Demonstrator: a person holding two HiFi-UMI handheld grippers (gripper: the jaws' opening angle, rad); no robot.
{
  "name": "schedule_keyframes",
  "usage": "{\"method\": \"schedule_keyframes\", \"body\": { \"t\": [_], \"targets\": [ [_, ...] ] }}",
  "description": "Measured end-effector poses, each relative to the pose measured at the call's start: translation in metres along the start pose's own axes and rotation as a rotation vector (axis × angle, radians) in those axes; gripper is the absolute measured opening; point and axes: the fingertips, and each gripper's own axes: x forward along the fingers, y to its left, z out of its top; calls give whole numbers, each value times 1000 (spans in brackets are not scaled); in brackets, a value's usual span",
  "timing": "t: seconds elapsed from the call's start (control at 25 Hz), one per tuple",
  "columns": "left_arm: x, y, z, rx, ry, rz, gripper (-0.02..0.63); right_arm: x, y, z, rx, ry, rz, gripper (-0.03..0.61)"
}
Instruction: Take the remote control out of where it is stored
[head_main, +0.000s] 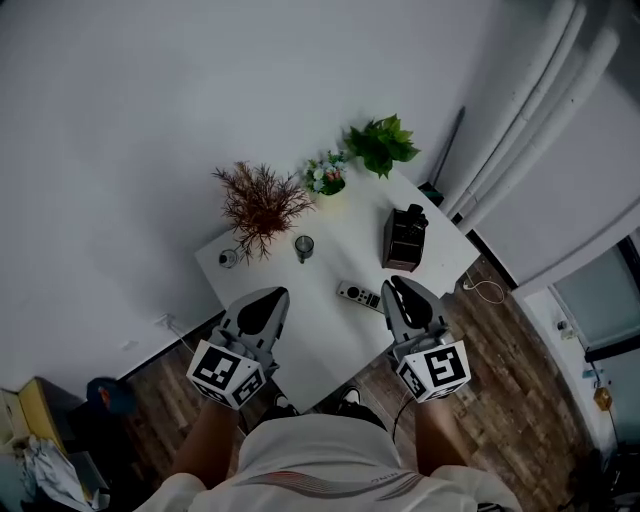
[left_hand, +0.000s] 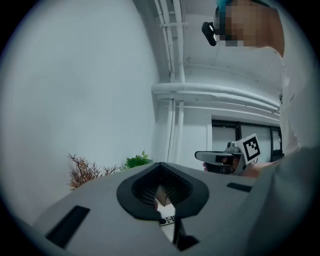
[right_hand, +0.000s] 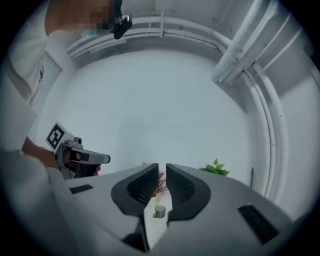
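The grey remote control (head_main: 360, 296) lies flat on the white table (head_main: 330, 340), left of the dark storage box (head_main: 404, 238). Both grippers are held level above the table's near edge. My left gripper (head_main: 272, 294) is left of the remote, its jaw tips meeting (left_hand: 160, 165) with nothing in them; the remote (left_hand: 168, 219) shows below through the jaws. My right gripper (head_main: 396, 284) hovers just right of the remote. Its jaws (right_hand: 162, 166) stand a narrow slit apart and hold nothing.
At the back of the table are a dried red-brown plant (head_main: 260, 203), a small flower pot (head_main: 326, 176), a green plant (head_main: 381, 143) and a glass cup (head_main: 304, 246). A white cable (head_main: 487, 290) lies on the wood floor at the right. Pipes run up the right wall.
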Motion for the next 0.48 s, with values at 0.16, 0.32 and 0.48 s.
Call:
{"method": "schedule_keyframes", "body": {
  "t": [0.16, 0.32, 0.48],
  "targets": [
    [-1, -9, 2, 24, 4, -19, 5, -11, -4, 1, 13, -12, -33, 54],
    [0, -13, 3, 30, -4, -20, 5, -14, -6, -3, 4, 1, -44, 54],
    [0, -10, 6, 10, -18, -11, 5, -15, -13, -5, 10, 13, -65, 54]
  ]
}}
